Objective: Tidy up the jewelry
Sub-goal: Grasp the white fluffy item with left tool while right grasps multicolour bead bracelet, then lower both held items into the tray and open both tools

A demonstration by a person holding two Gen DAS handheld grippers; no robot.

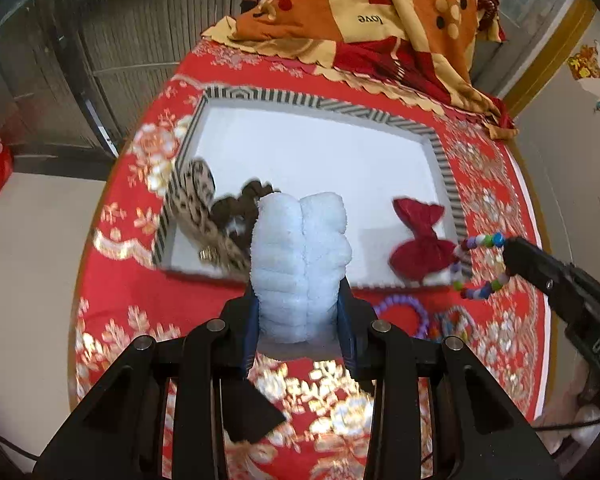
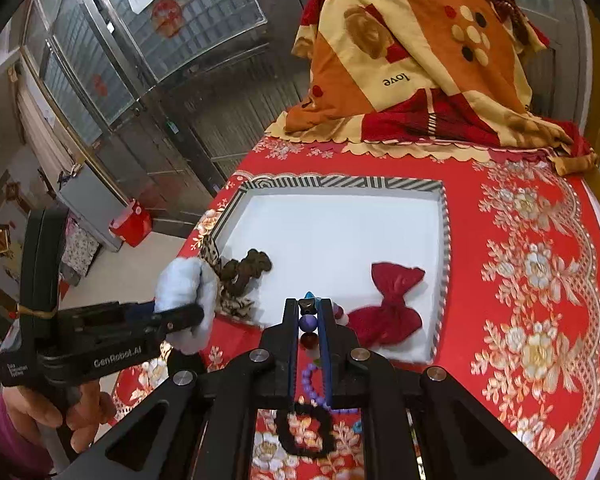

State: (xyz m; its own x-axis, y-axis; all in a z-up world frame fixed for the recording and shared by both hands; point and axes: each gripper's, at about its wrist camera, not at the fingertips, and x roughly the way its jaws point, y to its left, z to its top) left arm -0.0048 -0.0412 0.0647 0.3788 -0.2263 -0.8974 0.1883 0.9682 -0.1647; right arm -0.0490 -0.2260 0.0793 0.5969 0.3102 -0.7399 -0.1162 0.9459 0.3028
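Left wrist view shows the left tool (image 1: 302, 312) closed partway around a fluffy pale-blue scrunchie (image 1: 300, 256), whose plush bulk fills the gap between the jaws and bulges above them; the right wrist view confirms the same grip from the side, the scrunchie (image 2: 186, 300) hanging off the table's edge, just beside the near left corner of the striped-rim tray (image 2: 444, 240). The scrunchie looks very light, soft and squashy, so it should tolerate a firm pinch across its middle and is unlikely to slip or break, though it may spring back when released. The right tool (image 2: 309, 320) is pressed almost fully together on a beaded bracelet (image 2: 308, 322), with a purple and a dark red bead caught between the jaws and the rest of the strand dangling; in the left view that multicoloured bracelet (image 1: 480, 264) hangs over the tray's near right corner. Beads are hard, smooth and rounded, so the strand is best pinched across the cord between beads, and it will likely swing. Already in the tray (image 1: 440, 152) lie a red bow (image 1: 416, 240), a brown scrunchie (image 1: 240, 208) and a leopard-print hair band (image 1: 198, 200). On the red floral tablecloth (image 1: 140, 280) near the tray, a purple bead bracelet (image 1: 404, 312) awaits sorting.
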